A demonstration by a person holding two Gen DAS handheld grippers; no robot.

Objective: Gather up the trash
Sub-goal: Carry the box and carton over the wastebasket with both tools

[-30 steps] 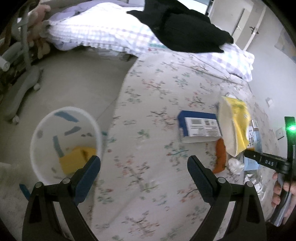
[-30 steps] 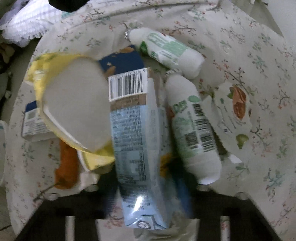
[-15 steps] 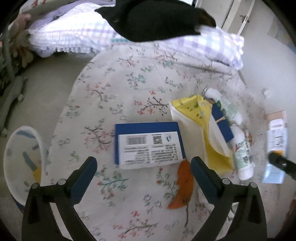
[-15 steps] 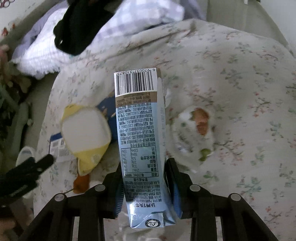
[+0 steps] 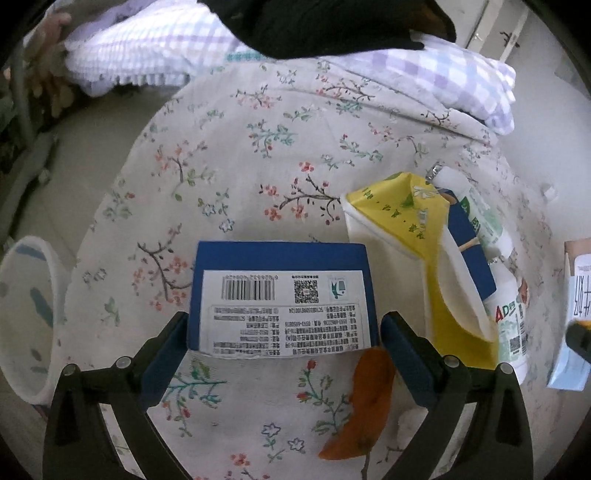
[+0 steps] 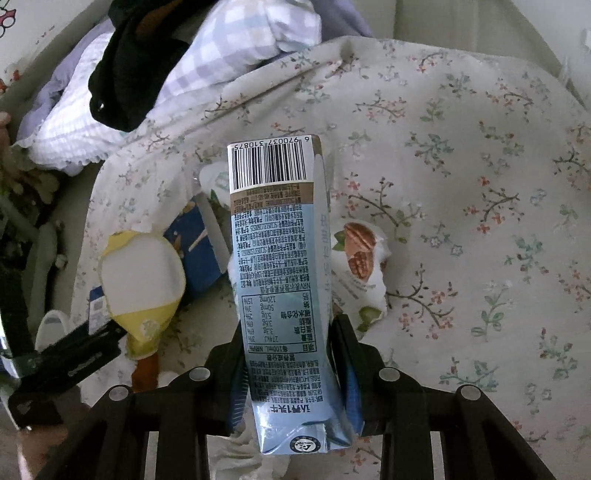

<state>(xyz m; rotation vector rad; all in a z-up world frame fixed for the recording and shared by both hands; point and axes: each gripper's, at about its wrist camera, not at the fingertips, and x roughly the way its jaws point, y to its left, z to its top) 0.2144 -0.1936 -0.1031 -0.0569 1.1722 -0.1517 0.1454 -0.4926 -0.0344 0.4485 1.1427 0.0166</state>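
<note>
Floral bedspread covers the bed, with a checked pillow and a black garment at its far end. On the floor to the left stands a white bin.

Lifted above the bed, the carton is pinched low on its two sides by the right claw. Its long axis runs straight away from the claw, barcode end farthest out and the folded end nearest the camera. It is a slim, pale blue drink carton with a brown band under the barcode and dense small print down the face.

Flat on the bedspread lies the blue box, white label up, its long axis crosswise to the left claw. That claw is spread, one finger at each side of the box's near end; whether the pads touch it I cannot quite tell.

Right of the box lies a torn yellow packet, with a second, smaller blue box and two white bottles just beyond it. An orange scrap lies near the left claw's right finger. In the right view a nut wrapper lies beside the carton.
</note>
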